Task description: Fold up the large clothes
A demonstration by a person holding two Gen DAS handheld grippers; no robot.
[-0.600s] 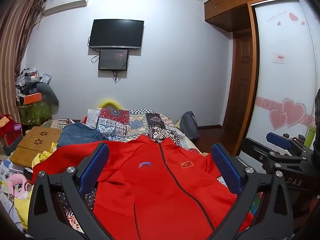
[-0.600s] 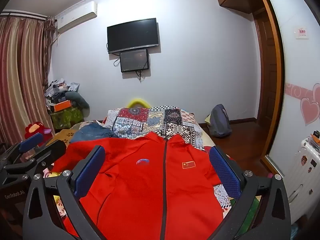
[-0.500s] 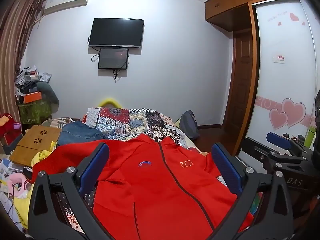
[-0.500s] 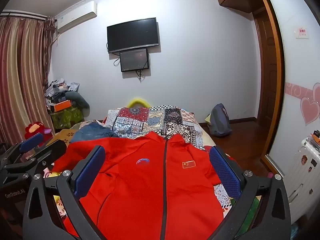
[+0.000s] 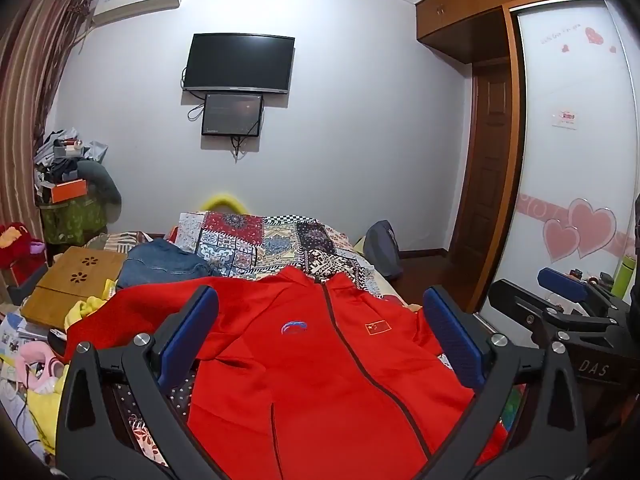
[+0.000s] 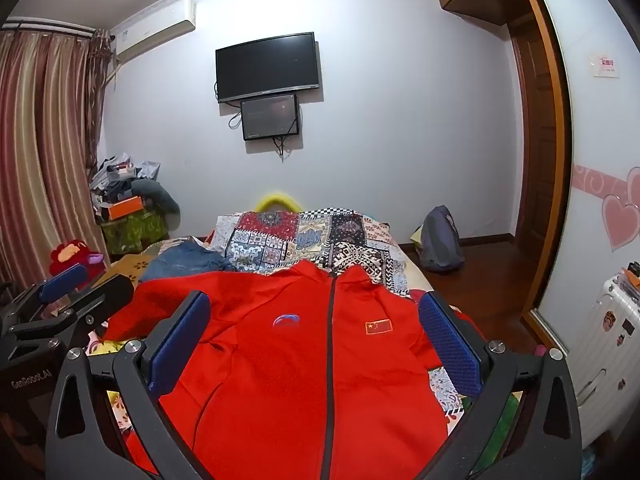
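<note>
Both the left hand-held gripper [image 5: 320, 332] and right hand-held gripper [image 6: 314, 330] are held wide apart, empty, above the zipped red fabric jacket [image 5: 320, 368]; each sleeve should be pinched near its cuff and folded inward.

Left gripper [image 5: 320, 336]: jaws spread wide, blue pads [image 5: 188, 336] either side of the jacket, nothing held.
Right gripper [image 5: 560, 300]: far right edge, seen side-on; whether its jaws are parted is unclear.
Red jacket [image 5: 320, 380]: spread front-up on the bed, zipped, collar at the far end, one sleeve stretched out left.
Jacket marks: blue logo [image 5: 294, 327] left of the zip, small flag patch [image 5: 377, 326] right of it.
Patchwork quilt [image 5: 276, 244]: on the bed beyond the collar.
Jeans [image 5: 164, 266]: bundled far left of the jacket.
Wooden board [image 5: 72, 284]: left of the jeans, flower cut-outs.
Television [image 5: 239, 63]: on the far wall, smaller screen [image 5: 233, 114] beneath.
Backpack [image 5: 383, 247]: on the floor, right of the bed.
</note>
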